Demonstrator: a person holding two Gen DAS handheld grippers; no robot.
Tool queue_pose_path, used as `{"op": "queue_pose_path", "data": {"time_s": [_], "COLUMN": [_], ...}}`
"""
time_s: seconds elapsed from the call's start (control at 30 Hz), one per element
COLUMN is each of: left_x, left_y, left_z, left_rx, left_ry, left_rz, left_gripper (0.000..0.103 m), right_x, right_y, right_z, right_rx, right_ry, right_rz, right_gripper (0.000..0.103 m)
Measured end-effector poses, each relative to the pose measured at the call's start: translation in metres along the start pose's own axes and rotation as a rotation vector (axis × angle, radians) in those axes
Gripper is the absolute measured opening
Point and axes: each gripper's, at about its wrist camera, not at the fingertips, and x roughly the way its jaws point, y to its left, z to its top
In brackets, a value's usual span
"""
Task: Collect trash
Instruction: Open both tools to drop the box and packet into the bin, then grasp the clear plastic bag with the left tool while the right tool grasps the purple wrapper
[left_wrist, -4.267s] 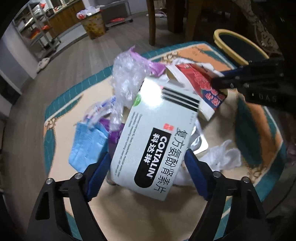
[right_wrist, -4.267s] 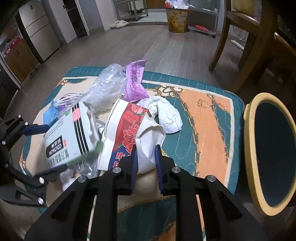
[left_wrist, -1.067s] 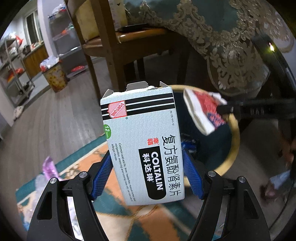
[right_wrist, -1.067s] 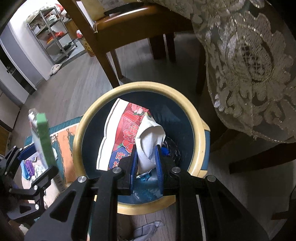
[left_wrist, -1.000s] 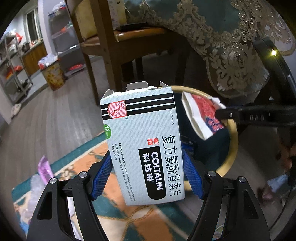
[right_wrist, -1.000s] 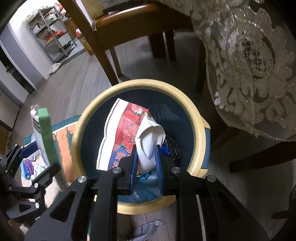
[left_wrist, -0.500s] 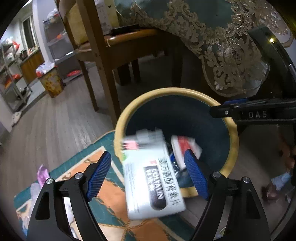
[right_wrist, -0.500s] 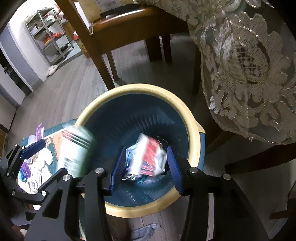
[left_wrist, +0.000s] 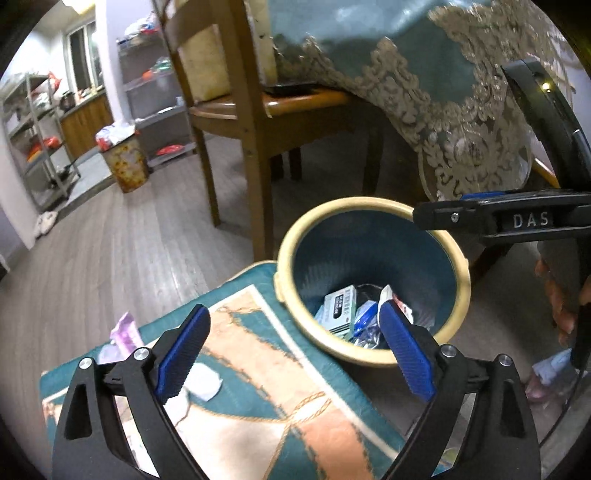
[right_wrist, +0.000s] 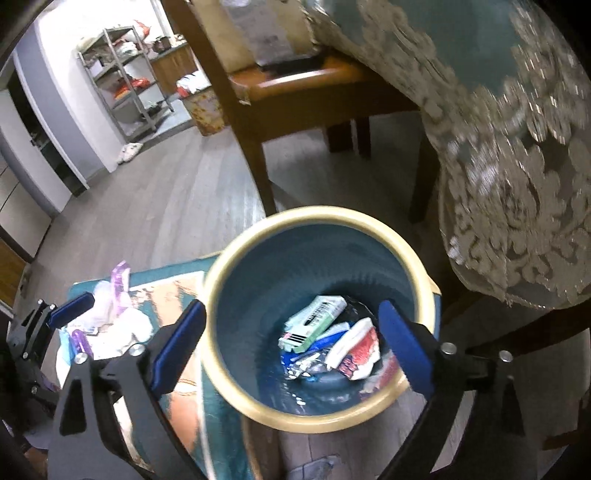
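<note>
With both of our tools hanging empty above the bin (right_wrist: 221, 384), we judge that 1 drop-off is finished and the next pickup has not begun. Our left gripper (left_wrist: 291, 354) has its blue pads spread wide with nothing between them, and our right gripper (right_wrist: 291, 347) is spread just as wide over the bin's mouth. Down at the bottom lie the medicine box (right_wrist: 314, 325) and the red-and-white packet (right_wrist: 356, 350), resting among some foil and blue scraps, so those 2 pieces are where the task wants them. More rubbish waits on the patterned rug (left_wrist: 266, 402) beside the bin: a purple wrapper (left_wrist: 125, 334), a white scrap of paper (left_wrist: 205, 384), and a pale crumpled heap (right_wrist: 118, 328) near the left tool in the right camera's view. Our next move, as we read it, calls for swinging both tools back over the rug, lowering each around 1 light piece, and closing gently, since such thin wrappers may slip or tear.
</note>
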Motion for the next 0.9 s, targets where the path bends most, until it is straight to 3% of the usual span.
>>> {"op": "queue_pose_path", "data": {"time_s": [0.4,0.9], "left_x": [-0.047,-0.104], "left_y": [0.057,0.177], "left_z": [-0.025,-0.09], "left_rx": [-0.054,-0.219], "left_ry": [-0.017,0.009], "left_rz": [0.071,0.235], "left_gripper": [0.093,0.093], "right_x": [-0.007,0.046], "right_y": [0.071,0.167], "right_z": [0.003,-0.013], "right_rx": [-0.088,-0.19], "right_ry": [-0.029,0.024], "right_rz": [0.017,0.08], "right_gripper": [0.097,0.097]}}
